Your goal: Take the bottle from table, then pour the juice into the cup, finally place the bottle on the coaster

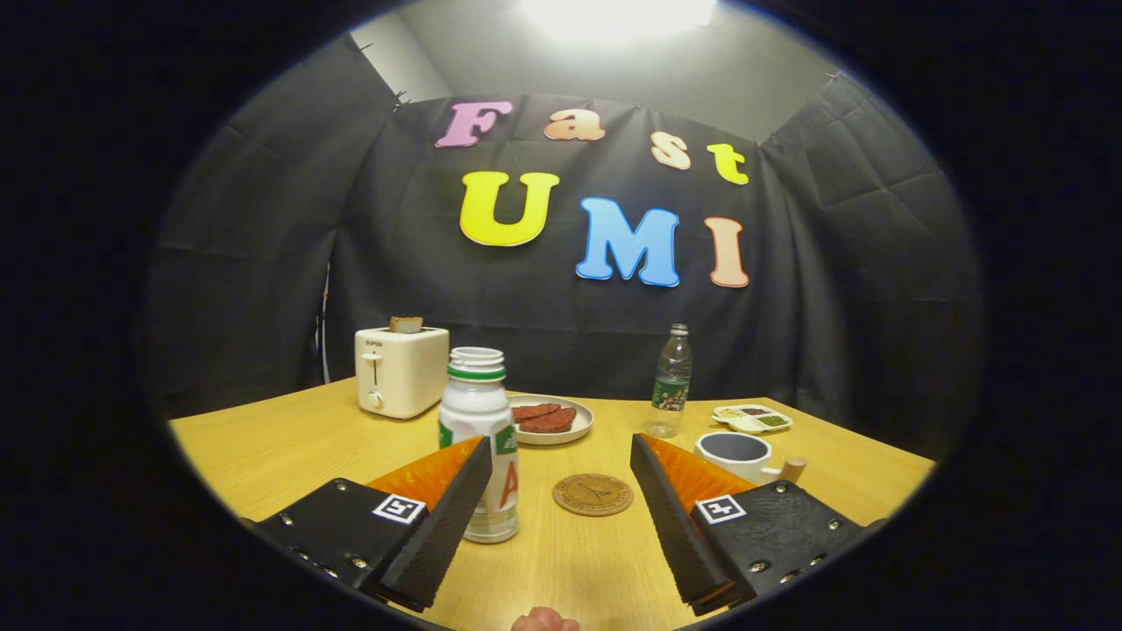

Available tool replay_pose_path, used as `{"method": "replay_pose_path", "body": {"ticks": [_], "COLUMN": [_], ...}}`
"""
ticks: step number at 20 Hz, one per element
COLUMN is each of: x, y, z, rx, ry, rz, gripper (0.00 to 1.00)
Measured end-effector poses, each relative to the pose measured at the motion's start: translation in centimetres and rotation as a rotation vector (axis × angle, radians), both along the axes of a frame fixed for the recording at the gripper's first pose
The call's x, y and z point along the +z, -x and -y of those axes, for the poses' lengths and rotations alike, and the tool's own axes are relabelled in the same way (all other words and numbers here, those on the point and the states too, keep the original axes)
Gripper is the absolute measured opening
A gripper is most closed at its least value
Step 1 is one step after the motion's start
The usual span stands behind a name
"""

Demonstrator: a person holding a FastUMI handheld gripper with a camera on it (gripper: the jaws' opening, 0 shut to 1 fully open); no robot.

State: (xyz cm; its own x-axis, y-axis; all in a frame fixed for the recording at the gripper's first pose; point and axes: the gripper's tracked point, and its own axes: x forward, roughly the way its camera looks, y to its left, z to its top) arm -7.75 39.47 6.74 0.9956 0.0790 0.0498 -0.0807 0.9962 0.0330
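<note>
A white juice bottle with a green collar and no cap stands upright on the wooden table, just ahead of my left finger and partly behind its tip. My gripper is open, with nothing between its fingers. A round cork coaster lies on the table in the gap ahead of the fingers. The white cup with a wooden handle stands just beyond my right finger, its lower part hidden by the finger.
A white toaster with a slice in it stands at the back left. A plate with red patties sits behind the bottle. A clear water bottle and a small sauce dish stand at the back right. A fingertip pokes up below the fingers.
</note>
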Motion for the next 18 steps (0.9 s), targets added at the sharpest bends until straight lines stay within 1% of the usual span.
{"method": "replay_pose_path", "body": {"ticks": [2, 5, 7, 8, 12, 15, 18], "x": [-0.3, -0.1, 0.2, 0.0, -0.6, -0.9, -0.9], "y": [-0.7, -1.0, -1.6, -1.9, -3.3, -4.6, -4.6], "z": [-1.3, -3.8, -4.4, -4.5, -6.0, -6.3, -6.8], "rx": [0.003, 0.062, 0.078, 0.083, 0.149, 0.151, 0.172], "ry": [0.021, 0.036, 0.056, 0.056, 0.033, 0.066, 0.043], "rz": [-0.003, 0.018, 0.025, 0.026, 0.017, 0.003, 0.007], "gripper": [0.97, 0.97, 0.97, 0.96, 0.97, 0.97, 0.97]}}
